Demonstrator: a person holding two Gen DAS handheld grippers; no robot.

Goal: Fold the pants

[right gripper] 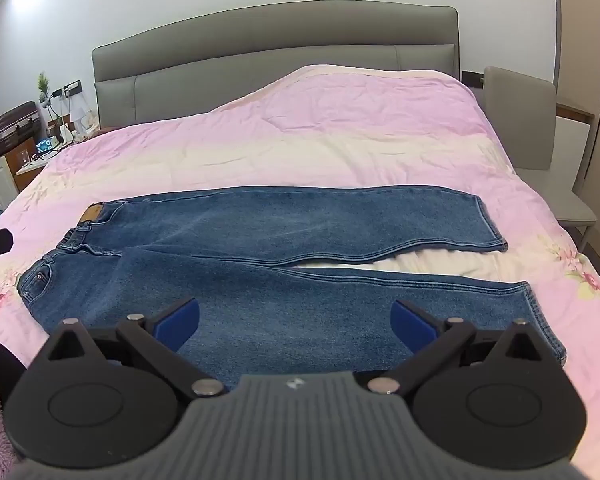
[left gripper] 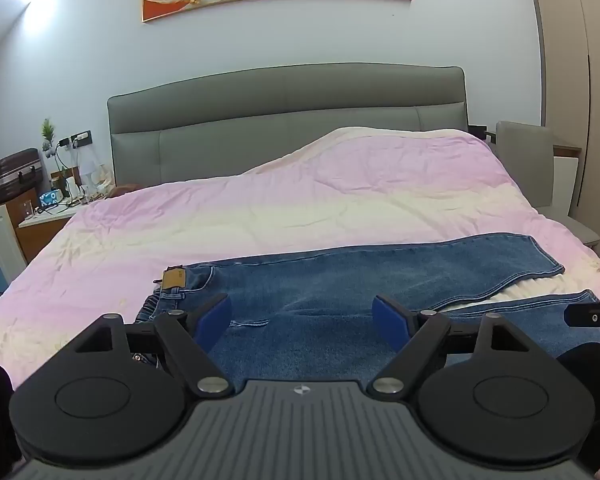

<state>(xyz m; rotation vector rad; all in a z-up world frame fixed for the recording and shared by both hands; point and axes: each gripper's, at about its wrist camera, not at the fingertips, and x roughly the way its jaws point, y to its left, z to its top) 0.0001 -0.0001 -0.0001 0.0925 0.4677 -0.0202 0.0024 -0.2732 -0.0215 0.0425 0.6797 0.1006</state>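
The jeans (right gripper: 284,248) lay flat across the pink quilt (right gripper: 320,140) on the bed, waistband to the left, legs splayed to the right. The left gripper (left gripper: 302,316) and right gripper (right gripper: 296,318) hovered over the denim, both spread wide, pinching nothing.

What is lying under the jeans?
The jeans lie on a pink and cream quilt, which also shows between the legs. What lies under the quilt is hidden.
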